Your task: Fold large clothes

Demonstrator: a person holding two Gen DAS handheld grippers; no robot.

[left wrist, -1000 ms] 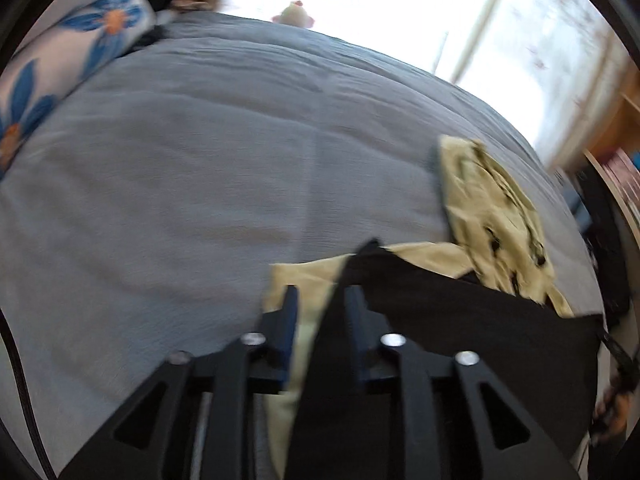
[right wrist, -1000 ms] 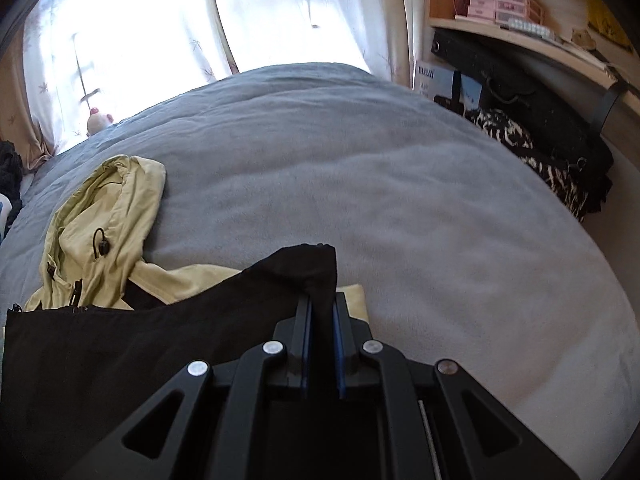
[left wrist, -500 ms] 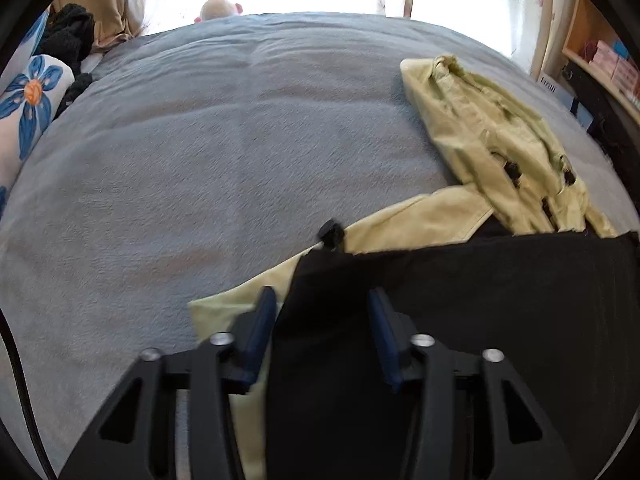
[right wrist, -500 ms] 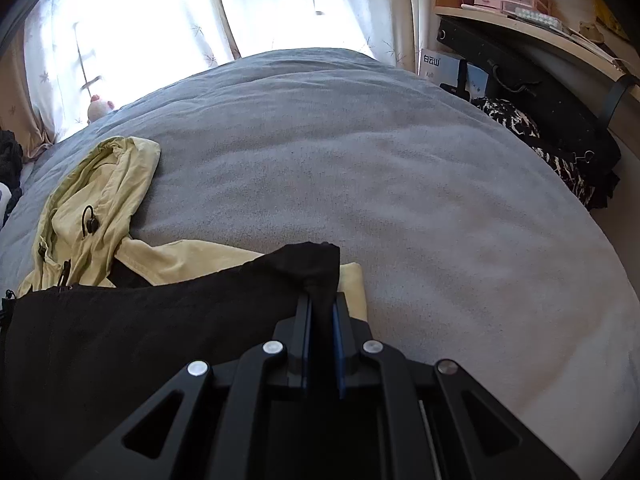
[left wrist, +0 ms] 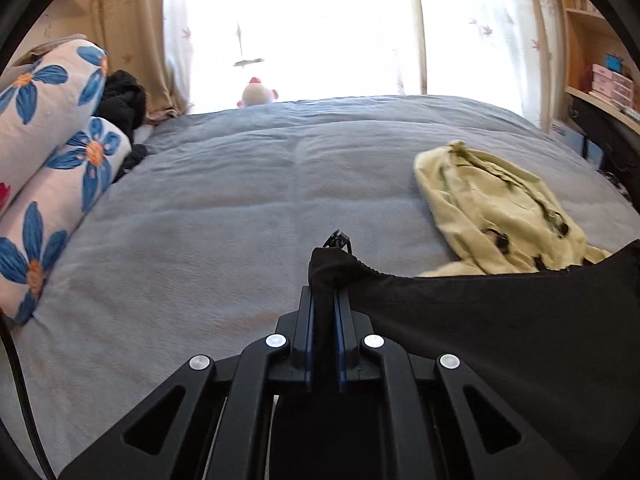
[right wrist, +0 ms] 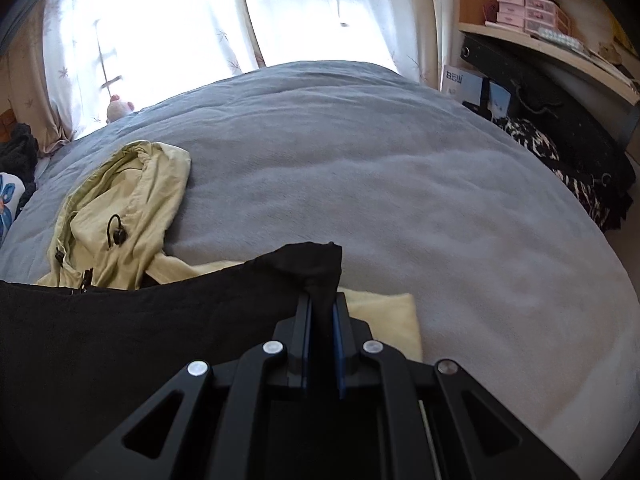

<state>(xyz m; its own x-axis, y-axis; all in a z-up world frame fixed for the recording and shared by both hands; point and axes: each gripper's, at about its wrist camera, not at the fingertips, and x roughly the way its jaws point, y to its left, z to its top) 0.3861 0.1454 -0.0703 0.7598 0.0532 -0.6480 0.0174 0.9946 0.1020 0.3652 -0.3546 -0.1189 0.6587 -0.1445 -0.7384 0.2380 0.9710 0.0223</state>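
Black cloth (left wrist: 500, 320) hangs stretched between my grippers above the bed (left wrist: 240, 208): the left gripper (left wrist: 322, 304) pinches one corner, the right gripper (right wrist: 321, 308) the other. At my ten o'clock in the right view lies a yellow jacket (right wrist: 132, 200). At two o'clock a box (right wrist: 460, 80) shows lettering I cannot read.
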